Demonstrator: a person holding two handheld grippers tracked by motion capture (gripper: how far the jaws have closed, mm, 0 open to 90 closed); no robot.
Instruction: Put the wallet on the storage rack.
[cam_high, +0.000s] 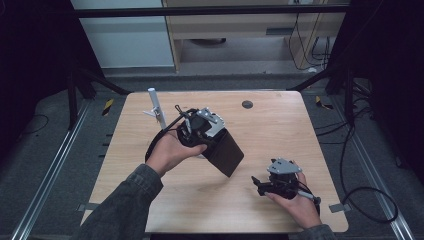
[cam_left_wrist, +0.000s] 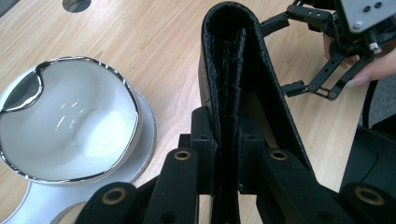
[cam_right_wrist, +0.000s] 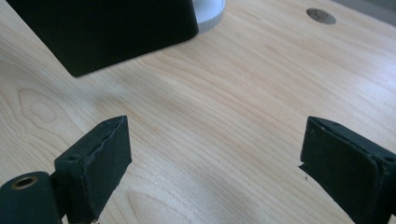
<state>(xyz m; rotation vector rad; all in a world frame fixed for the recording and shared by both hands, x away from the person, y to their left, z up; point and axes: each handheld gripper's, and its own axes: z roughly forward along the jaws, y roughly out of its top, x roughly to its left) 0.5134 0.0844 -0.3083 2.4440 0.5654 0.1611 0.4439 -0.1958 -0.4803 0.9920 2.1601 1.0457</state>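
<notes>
The left tongs (cam_high: 216, 142) are pinching a black leather wallet (cam_high: 226, 152) by one end and holding it in the air, tilted, above the middle of the worktop (cam_high: 280, 125). In the left gripper view the wallet (cam_left_wrist: 233, 74) is standing on edge between the jaws, folded, its stitched inner layers facing the camera and its pebbled cover turned to the right.

The right tongs (cam_high: 257, 184) are standing spread wide, with nothing between them, low over the worktop near the right front; the right gripper view is showing bare wood grain between the two pads (cam_right_wrist: 100, 163) and a corner of the wallet (cam_right_wrist: 107, 32) hanging ahead and above.

Judged step: the wallet is being carried or presented by the left hand (cam_high: 172, 152) while the right tongs are being made ready, probably to take the free end. The next move is calling for the right tongs to rise to the wallet's lower corner and close on the cover without twisting it out of the left grip.

A white bowl with a chromed rim (cam_left_wrist: 65, 121), on a white stand, is sitting just beside the wallet, below it. A white upright post (cam_high: 156, 107) is standing at the back left.

No brand, label or legible writing is appearing on the wallet, the bowl or the worktop.
</notes>
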